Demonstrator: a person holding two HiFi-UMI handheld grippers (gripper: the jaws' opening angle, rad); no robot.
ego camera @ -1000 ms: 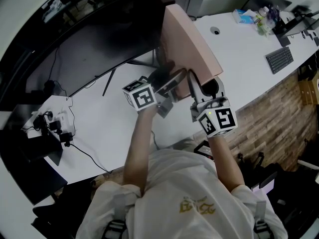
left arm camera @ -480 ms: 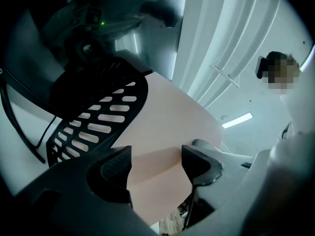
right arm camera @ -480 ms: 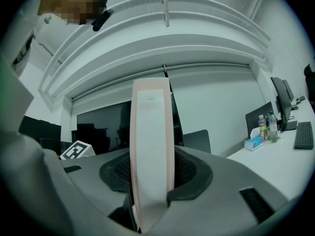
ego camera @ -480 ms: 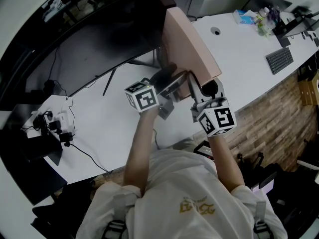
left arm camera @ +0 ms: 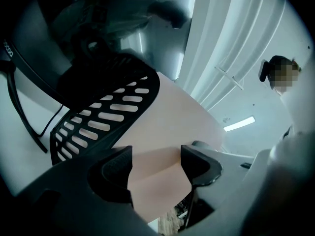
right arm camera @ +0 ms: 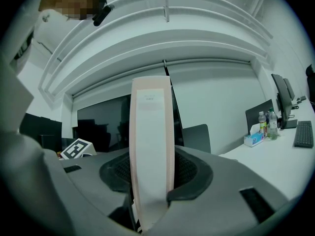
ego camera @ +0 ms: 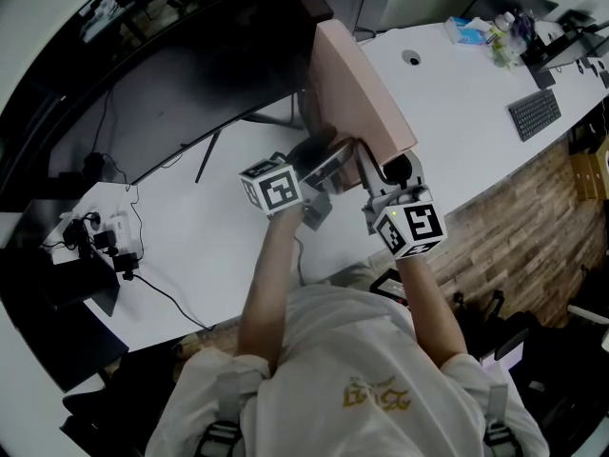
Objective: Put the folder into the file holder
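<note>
The pink folder [ego camera: 366, 93] stands on edge above the white desk [ego camera: 209, 236], and my right gripper [ego camera: 379, 168] is shut on its near end. In the right gripper view the folder's pale spine [right arm camera: 151, 146] rises straight up from between the jaws. The black perforated file holder [ego camera: 309, 150] sits just left of the folder, and it curves up to the left [left arm camera: 106, 114] in the left gripper view. My left gripper [ego camera: 324, 174] is beside the holder with its jaws apart. They have just been closing a little. The folder's pink face [left arm camera: 157, 176] fills the gap, with neither pad visibly pressing on it.
A large dark monitor [ego camera: 190, 74] on a stand fills the back of the desk. A power strip with cables [ego camera: 105, 228] lies at the left. A keyboard [ego camera: 533, 112], a tissue box [ego camera: 466, 31] and bottles sit far right. The desk's front edge borders wooden flooring [ego camera: 533, 208].
The folder has tipped slightly, with its near lower corner drawn in toward the grippers. The left gripper's cube has edged a little to the right. The right gripper barely moved.
</note>
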